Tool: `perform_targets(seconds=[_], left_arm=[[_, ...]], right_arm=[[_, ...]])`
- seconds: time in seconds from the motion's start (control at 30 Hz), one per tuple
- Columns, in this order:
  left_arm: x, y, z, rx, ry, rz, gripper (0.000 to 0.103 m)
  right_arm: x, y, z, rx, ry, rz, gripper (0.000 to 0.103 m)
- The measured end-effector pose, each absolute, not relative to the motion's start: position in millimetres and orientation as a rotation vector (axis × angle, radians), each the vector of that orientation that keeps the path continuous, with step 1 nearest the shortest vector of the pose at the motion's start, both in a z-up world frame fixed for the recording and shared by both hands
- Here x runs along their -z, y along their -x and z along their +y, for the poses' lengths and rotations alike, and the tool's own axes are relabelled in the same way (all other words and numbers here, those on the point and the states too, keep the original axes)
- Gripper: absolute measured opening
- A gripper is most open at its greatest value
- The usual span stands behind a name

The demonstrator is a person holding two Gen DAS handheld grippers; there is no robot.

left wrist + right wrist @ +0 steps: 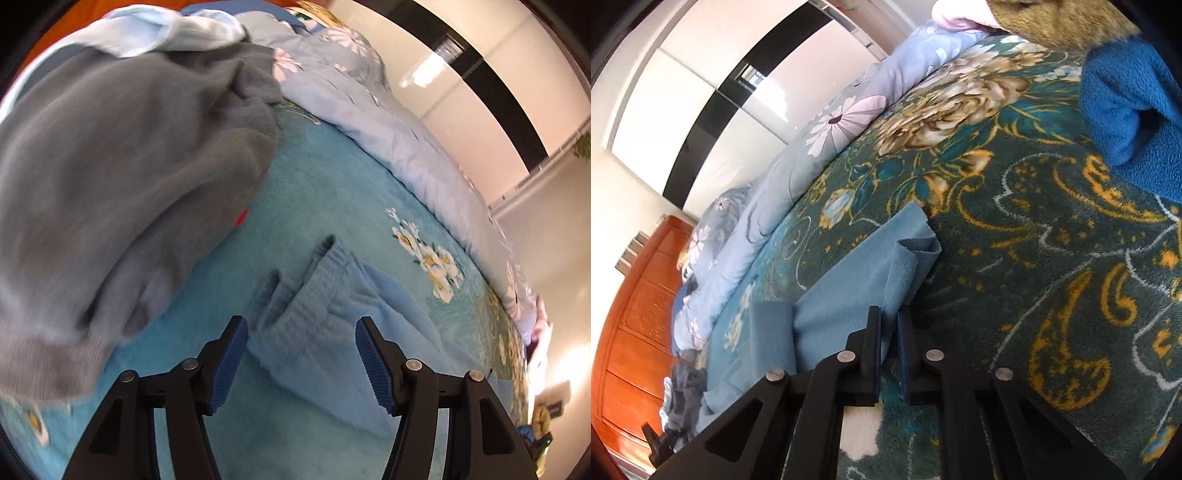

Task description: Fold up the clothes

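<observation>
Light blue garment (pixel 332 332) lies flat on the teal floral blanket (pixel 332 192), ribbed waistband end toward the left wrist camera. Left gripper (pixel 301 363) hovers just over that waistband, jaws spread wide, pads clear of the cloth. Crowding in from the left: a rumpled grey garment (pixel 122 177), blurred, with a pale blue piece (pixel 177 33) heaped behind it. A lilac flowered quilt (pixel 388 122) runs along the blanket's far edge.

Right wrist view: right gripper (pixel 889 334) pinched nearly closed on the garment's folded edge (cloth seems to sit between the pads, though the gap is too dark to be sure). Dark blue fleece item (pixel 1134 107) at upper right, well apart. Orange wooden headboard (pixel 639 314) at far left
</observation>
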State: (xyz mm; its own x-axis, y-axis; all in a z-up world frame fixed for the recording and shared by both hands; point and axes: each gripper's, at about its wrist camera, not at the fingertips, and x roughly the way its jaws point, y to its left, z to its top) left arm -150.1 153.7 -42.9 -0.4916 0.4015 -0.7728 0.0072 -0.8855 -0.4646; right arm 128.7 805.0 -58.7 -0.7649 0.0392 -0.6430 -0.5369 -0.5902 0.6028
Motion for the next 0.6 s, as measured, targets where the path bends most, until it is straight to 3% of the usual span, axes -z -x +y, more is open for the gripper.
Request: perform_targets(seconds=[0.27, 0.6], left_arm=[[45.0, 202.4, 190.3, -2.293, 1.489, -0.397, 0.066], [73.4, 244.7, 200.2, -2.213, 1.584, -0.462, 0.066]], right_arm=[[58.8, -132.1, 805.8, -2.373, 0.896, 1.155, 0.009], [55.4, -130.8, 804.2, -2.369, 0.934, 1.111, 0.009]])
